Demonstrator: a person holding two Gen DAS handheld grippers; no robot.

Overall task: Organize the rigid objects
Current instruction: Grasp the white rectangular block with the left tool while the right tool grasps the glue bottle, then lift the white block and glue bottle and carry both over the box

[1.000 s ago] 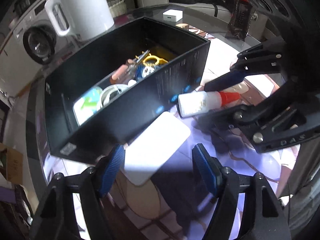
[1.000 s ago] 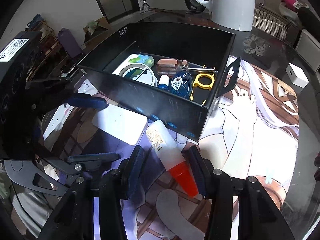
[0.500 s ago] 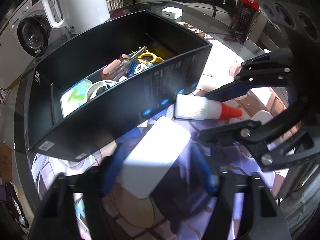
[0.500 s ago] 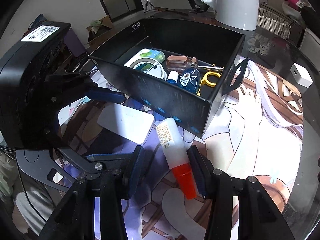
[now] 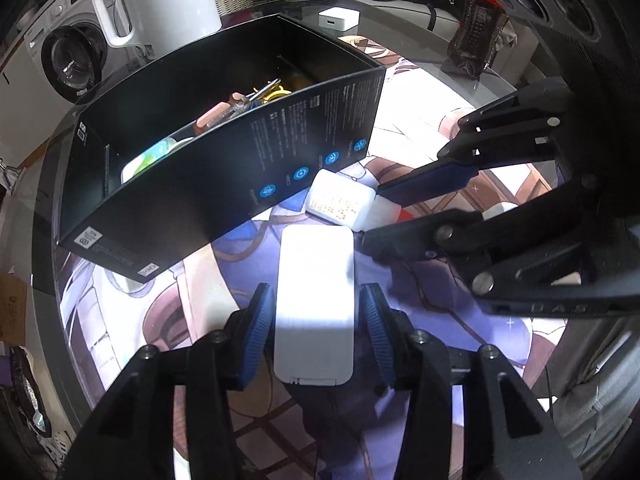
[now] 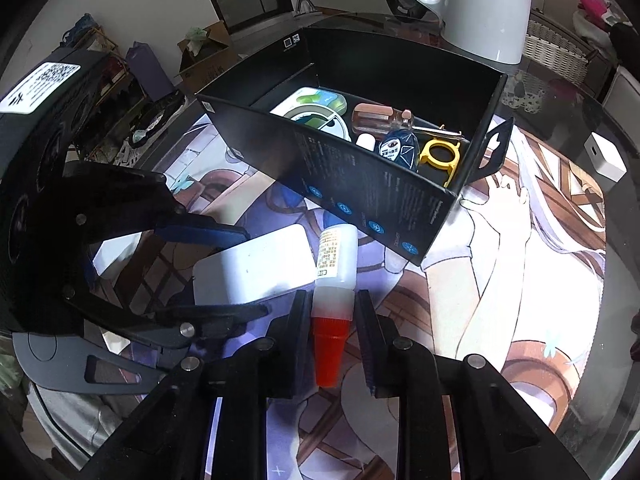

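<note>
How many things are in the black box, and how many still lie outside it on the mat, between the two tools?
In the black cardboard box: 6
Outside, white flat case: 1
Outside, red-capped white glue bottle: 1
Total: 8

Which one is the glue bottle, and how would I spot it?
Find the big black box on the picture mat. Just outside its near wall lie two white things side by side. The glue bottle is the round one with the red cap, pinched by the right gripper; its neighbour is a flat white case.

Bottle [image 6: 335, 264] right of slab [image 6: 252, 268]
</note>
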